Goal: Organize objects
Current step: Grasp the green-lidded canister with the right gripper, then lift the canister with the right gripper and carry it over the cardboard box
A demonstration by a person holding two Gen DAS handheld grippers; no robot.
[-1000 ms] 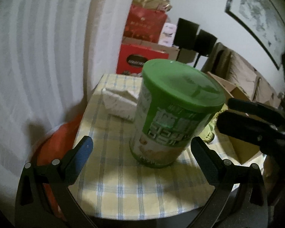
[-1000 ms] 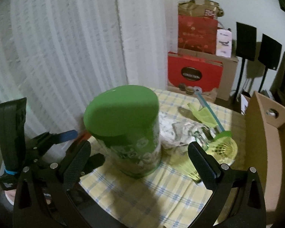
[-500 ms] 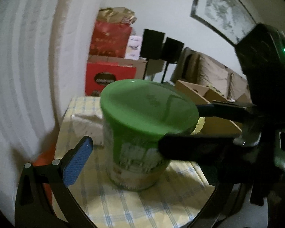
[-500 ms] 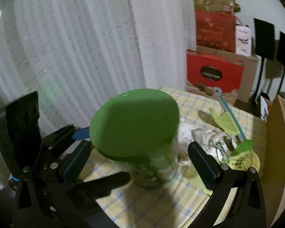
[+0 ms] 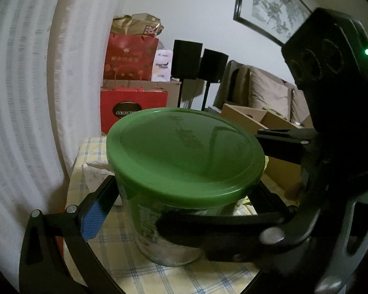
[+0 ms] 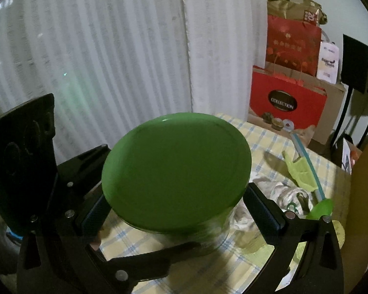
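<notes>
A tall can with a green lid (image 5: 184,152) stands on the yellow checked tablecloth (image 5: 144,276); it also shows in the right wrist view (image 6: 176,186). My left gripper (image 5: 181,205) has its fingers on either side of the can just under the lid, and I cannot tell whether they press it. My right gripper (image 6: 176,210) straddles the same can from the other side, with its fingers close to the wall. Each gripper crosses the other's view in front of the can.
A crumpled white wrapper (image 6: 282,193) and green plastic pieces with a blue straw (image 6: 304,171) lie behind the can. An open cardboard box (image 5: 260,122) stands at the right. Red gift bags (image 6: 287,100) are stacked by the white curtain (image 6: 98,61).
Both grippers have moved in from apart and now stand around the can from opposite sides. The can fills more of each view and stays on the cloth.
</notes>
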